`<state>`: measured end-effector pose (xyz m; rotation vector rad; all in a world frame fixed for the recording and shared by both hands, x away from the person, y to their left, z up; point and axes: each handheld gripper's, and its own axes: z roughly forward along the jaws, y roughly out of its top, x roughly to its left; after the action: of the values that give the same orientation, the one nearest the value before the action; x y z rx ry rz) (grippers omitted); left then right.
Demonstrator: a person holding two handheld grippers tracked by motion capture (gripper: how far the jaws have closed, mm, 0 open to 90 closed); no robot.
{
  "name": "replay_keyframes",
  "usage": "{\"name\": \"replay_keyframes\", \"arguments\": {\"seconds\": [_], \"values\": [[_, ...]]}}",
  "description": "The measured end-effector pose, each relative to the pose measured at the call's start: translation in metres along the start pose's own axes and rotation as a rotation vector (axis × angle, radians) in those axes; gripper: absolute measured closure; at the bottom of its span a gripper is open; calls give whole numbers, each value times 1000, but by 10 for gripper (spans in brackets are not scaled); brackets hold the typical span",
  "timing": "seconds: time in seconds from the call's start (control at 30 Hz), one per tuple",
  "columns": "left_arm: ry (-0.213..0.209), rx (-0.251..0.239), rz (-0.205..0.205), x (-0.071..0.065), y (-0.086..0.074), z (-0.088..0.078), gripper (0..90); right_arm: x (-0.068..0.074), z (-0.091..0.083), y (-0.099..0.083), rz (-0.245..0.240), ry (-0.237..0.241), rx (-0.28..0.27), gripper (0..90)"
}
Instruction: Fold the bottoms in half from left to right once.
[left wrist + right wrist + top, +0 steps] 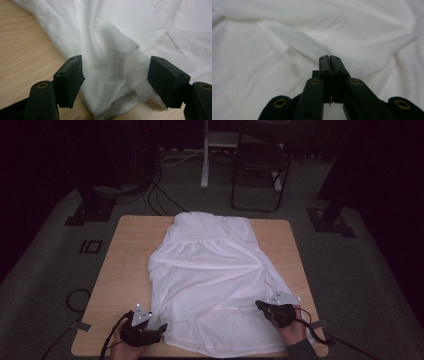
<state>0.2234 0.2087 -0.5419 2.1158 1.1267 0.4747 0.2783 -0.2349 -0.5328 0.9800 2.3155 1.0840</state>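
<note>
at the bottom of the high view, the left gripper [162,327] stands spread around the hem corner of a white garment [210,270]; the right gripper [259,305] is pressed together on a fold. the thin cloth could slip free if pulled. the garment spreads up across the wooden table [127,250].

Each hand carries a black claw. The left claw [161,327] bears a grey three-cornered plate with pale dots at its corners, and a black cable loops away toward 7 o'clock. The right claw [260,305] has the same plate and a cable trailing toward 4 o'clock. Its flat black arms show brass-coloured rivets, its blocky pads small screw holes. A grey sleeve covers the right wrist.
</note>
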Motion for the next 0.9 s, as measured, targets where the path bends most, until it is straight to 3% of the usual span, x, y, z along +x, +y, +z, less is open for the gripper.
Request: {"name": "replay_keyframes", "arguments": {"seconds": [0.17, 0.37, 0.4, 0.5, 0.53, 0.67, 0.77, 0.83, 0.87, 0.9], "values": [[9, 19, 48, -12, 3, 8, 252, -4, -30, 15, 10, -45, -95, 892], [55, 42, 52, -15, 3, 17, 205, -13, -55, 25, 25, -98, -165, 893], [64, 51, 54, -15, 2, 20, 205, -19, -67, 28, 43, -121, -198, 894], [84, 54, 59, -16, 2, 21, 206, -24, -76, 28, 56, -143, -222, 894], [105, 62, 60, -16, 1, 22, 205, -32, -88, 27, 81, -170, -249, 895], [133, 69, 68, -16, 0, 21, 230, -42, -105, 21, 118, -216, -279, 896], [146, 57, 72, -16, -1, 18, 447, -46, -117, 14, 145, -237, -291, 896], [141, 37, 78, -16, -1, 12, 684, -47, -120, 11, 151, -244, -290, 896], [107, -4, 81, -15, -1, 2, 776, -46, -125, 5, 154, -254, -280, 896], [101, -20, 84, -14, -2, -5, 826, -45, -126, 2, 153, -261, -273, 896]]}}
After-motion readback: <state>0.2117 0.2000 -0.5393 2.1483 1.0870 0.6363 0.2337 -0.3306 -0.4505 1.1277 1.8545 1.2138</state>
